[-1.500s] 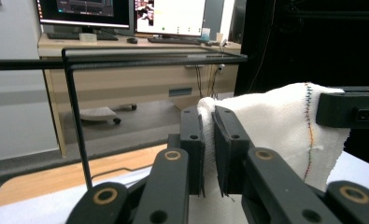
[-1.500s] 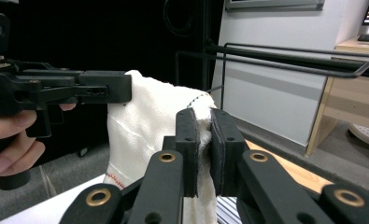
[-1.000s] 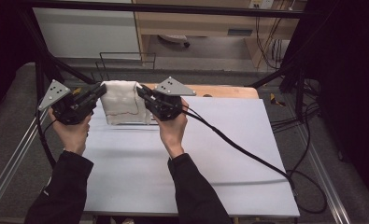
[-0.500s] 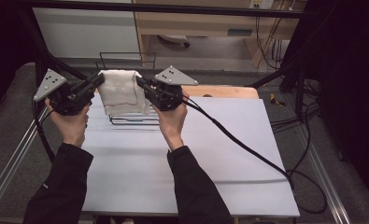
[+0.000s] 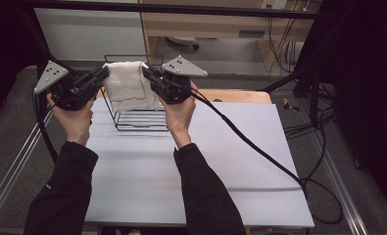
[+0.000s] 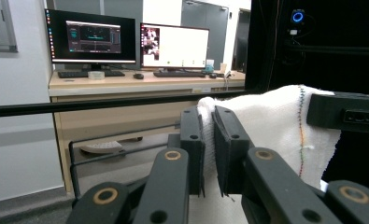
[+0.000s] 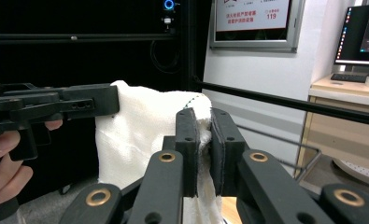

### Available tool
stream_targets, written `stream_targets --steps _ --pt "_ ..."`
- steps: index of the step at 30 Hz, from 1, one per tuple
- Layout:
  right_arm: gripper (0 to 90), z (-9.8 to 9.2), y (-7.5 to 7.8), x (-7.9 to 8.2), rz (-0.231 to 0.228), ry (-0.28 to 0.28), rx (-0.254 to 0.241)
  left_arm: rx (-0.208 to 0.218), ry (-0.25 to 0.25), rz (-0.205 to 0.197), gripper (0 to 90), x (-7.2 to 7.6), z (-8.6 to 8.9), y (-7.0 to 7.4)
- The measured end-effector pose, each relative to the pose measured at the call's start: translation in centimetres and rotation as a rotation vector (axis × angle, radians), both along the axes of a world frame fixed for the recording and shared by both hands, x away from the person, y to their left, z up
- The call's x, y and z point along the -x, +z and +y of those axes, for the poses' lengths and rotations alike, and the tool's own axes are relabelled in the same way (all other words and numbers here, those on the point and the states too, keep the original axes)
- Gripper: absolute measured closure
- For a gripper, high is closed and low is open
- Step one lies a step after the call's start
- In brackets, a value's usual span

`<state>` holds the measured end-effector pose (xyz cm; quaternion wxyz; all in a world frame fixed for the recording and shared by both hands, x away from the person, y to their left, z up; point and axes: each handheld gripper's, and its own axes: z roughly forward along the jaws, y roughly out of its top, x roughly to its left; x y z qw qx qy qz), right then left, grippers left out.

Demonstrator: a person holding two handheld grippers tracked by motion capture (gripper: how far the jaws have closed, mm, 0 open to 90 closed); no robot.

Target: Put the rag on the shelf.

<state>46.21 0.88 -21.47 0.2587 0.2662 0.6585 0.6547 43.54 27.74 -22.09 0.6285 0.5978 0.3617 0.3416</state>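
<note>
You have the white towel pinched at both top corners by the left gripper's and right gripper's fingers, hanging above the wire rack, not yet draped on it.

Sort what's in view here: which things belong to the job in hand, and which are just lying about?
In the job:
- white cloth, pinched at both top corners
- left gripper
- right gripper
- wire rack, under the hanging cloth

Just lying about:
- white table
- monitors and keyboards on the far desk
- wall sign
</note>
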Motion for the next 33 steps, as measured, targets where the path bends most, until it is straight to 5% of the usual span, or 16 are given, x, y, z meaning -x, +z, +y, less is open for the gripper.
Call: stream_targets --steps 33 --pt "83.0 0.9 3.9 -2.2 -0.055 -0.042 -0.027 0.001 0.031 -0.052 82.5 -2.8 0.1 4.2"
